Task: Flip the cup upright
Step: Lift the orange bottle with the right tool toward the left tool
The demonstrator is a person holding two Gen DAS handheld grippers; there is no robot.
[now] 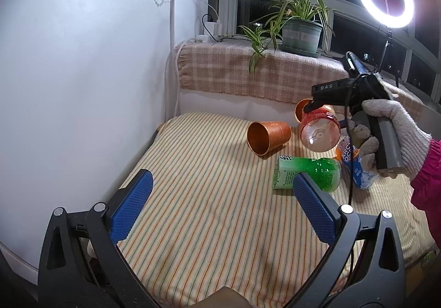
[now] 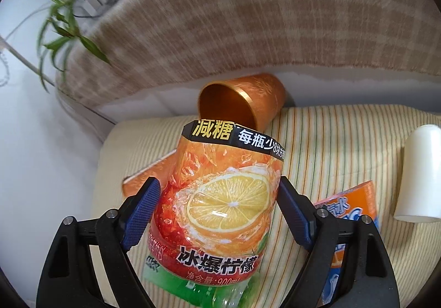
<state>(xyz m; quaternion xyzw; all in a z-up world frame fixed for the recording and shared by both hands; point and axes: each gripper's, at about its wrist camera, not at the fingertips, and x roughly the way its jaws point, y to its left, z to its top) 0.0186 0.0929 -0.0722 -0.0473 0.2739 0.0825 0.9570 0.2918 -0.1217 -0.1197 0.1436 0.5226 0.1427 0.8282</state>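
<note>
R gripper [image 2: 217, 214] clamped mid-body on the lemon-tea cut-bottle cup [image 2: 220, 197], lifted tilted over striped cloth [image 1: 206, 184] near a copper cup [image 1: 268, 137] lying on its side; thin clear plastic w/ slick label, prob light, crushable; L gripper [image 1: 220, 206] wide open, empty.

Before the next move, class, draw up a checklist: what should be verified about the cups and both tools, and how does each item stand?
1. Right tool grips the lemon drink cup: ok, pads on both sides.
2. That cup is lifted off the striped cloth: ok.
3. That cup is upright: not ok, tilted.
4. Left tool free: ok, open and empty.
5. Copper cups upright: not ok, both on their sides.
6. Landing spot clear: cannot tell; green cup lies close.
</note>
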